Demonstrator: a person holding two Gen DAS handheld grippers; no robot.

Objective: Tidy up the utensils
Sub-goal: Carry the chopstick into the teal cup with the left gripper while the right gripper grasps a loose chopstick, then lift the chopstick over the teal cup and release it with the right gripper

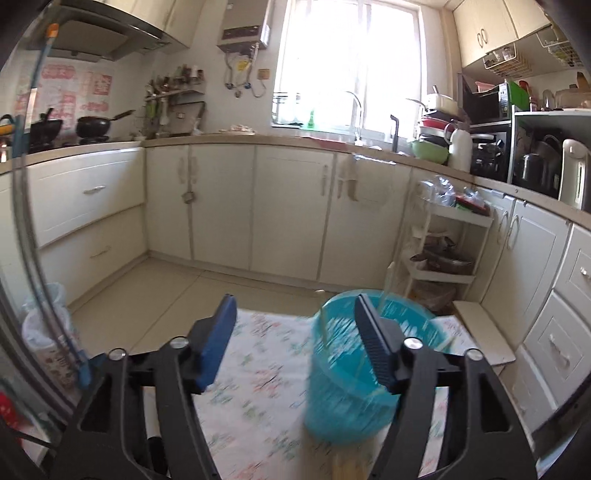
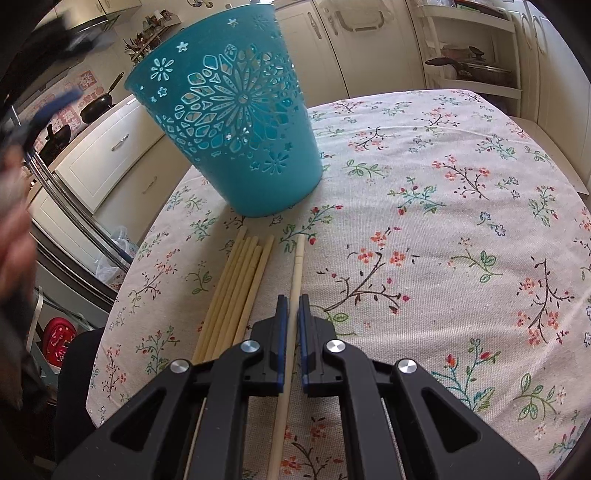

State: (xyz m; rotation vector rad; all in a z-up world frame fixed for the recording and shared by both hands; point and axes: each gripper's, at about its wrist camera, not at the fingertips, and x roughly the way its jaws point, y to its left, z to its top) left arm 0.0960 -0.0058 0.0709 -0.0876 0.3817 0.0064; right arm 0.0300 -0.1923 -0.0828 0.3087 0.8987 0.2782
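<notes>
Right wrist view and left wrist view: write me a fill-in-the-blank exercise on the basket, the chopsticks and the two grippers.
1. The right gripper is shut on a single ____.
2. The basket with flower cut-outs is coloured ____.
3. The left gripper has its jaws ____, with nothing between the pads.
4. The loose bundle of chopsticks lies on the ____ tablecloth.

Missing words: chopstick; teal; open; floral

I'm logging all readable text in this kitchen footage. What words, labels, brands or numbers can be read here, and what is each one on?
No text can be read in either view.
Red-and-white wall posters by the stove: printed characters, too blurred to read.
Yellow sticker under the wall-mounted water heater: too small to read.
Teal basket: cut-out flower pattern only, no text.
Chopsticks: no markings visible.
</notes>
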